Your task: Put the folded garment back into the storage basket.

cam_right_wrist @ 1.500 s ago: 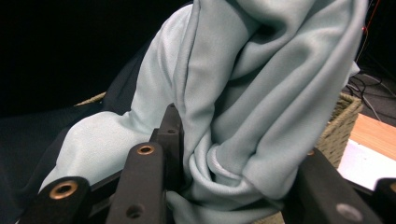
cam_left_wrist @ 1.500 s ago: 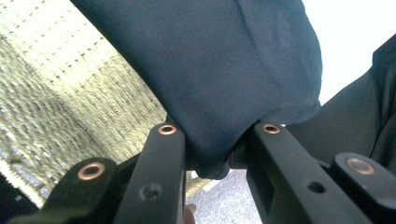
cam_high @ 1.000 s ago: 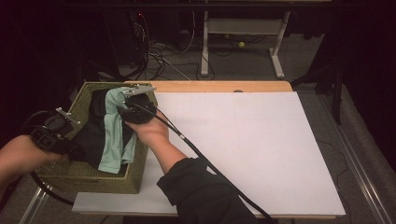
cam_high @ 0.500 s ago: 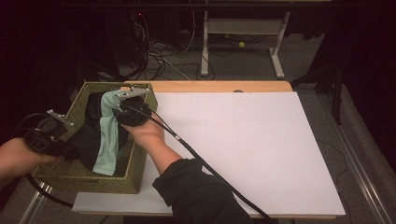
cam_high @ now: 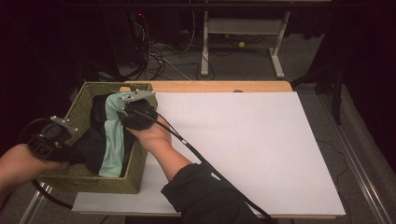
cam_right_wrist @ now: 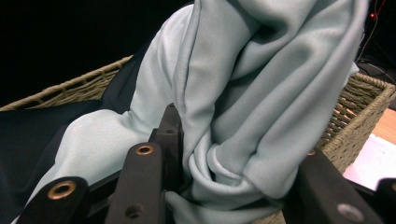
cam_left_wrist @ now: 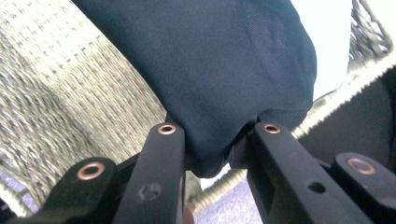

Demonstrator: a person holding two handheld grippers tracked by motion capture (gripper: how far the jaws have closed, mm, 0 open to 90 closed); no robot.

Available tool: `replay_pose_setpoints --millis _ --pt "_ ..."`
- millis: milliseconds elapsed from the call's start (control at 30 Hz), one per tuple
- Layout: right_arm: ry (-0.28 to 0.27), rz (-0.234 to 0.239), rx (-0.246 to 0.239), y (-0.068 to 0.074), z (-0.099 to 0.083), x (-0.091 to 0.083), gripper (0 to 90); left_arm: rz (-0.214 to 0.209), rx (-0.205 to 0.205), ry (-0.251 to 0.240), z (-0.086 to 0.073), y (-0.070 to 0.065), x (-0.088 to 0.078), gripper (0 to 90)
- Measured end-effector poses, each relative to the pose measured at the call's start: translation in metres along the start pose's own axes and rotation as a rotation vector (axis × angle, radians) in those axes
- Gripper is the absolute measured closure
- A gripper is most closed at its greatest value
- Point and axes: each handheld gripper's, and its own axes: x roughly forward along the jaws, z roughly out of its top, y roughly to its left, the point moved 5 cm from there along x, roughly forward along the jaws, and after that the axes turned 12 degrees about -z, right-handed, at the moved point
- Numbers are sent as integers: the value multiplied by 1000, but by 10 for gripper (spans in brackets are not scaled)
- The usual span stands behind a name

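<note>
A pale mint-green cloth (cam_high: 114, 140) lies draped over dark garments inside a woven basket (cam_high: 84, 177) that sits at the left edge of the white table top (cam_high: 243, 149). In the right gripper view a bunched fold of this cloth (cam_right_wrist: 243, 140) sits between the two black jaws, which are closed on it; the right gripper (cam_high: 128, 114) hangs over the basket's far right part, its cable running back along the forearm. A dark navy garment (cam_high: 95, 144) lies beside the green cloth in the basket, and the left gripper view shows a fold of it (cam_left_wrist: 210, 93) pinched between that gripper's jaws. The left gripper (cam_high: 70, 149) reaches in over the basket's left wall.
</note>
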Motion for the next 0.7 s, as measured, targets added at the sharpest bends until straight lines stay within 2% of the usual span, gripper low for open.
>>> replay_pose_setpoints --millis 33,100,167,267,367,400,433,467,500,533,567,600,633,700 --pt "4 0 4 -1 0 4 626 21 -18 -8 2 7 1 757" --pt "21 -1 22 -3 -1 17 625 30 -57 -17 5 17 3 756" --pt "40 -2 10 -1 -2 29 624 35 -79 -10 5 24 8 756" --pt "59 7 -4 0 -2 44 619 41 -86 2 3 27 11 754" --pt "67 16 -3 2 -1 49 609 45 -114 -31 0 33 8 754" --pt "75 21 2 2 0 53 575 63 -125 -35 -1 37 9 754" --pt "86 23 8 1 0 56 490 114 -146 -18 -4 43 12 751" --pt "92 3 9 -1 0 62 307 127 -170 -6 -6 46 14 721" --pt "94 -36 3 -3 -1 64 151 110 -216 -5 -9 49 17 640" --pt "107 -75 -6 -7 -2 65 77 97 -226 -6 -10 49 17 504" --pt "119 -91 -4 -9 -3 63 16 103 -229 -12 -10 47 15 352" --pt "119 -91 0 -11 -3 60 0 123 -233 -21 -10 45 13 223" --pt "107 -82 4 -13 -2 55 0 133 -235 -28 -8 43 10 148" --pt "86 -78 -8 -15 -1 45 0 122 -230 -37 -4 37 6 86"
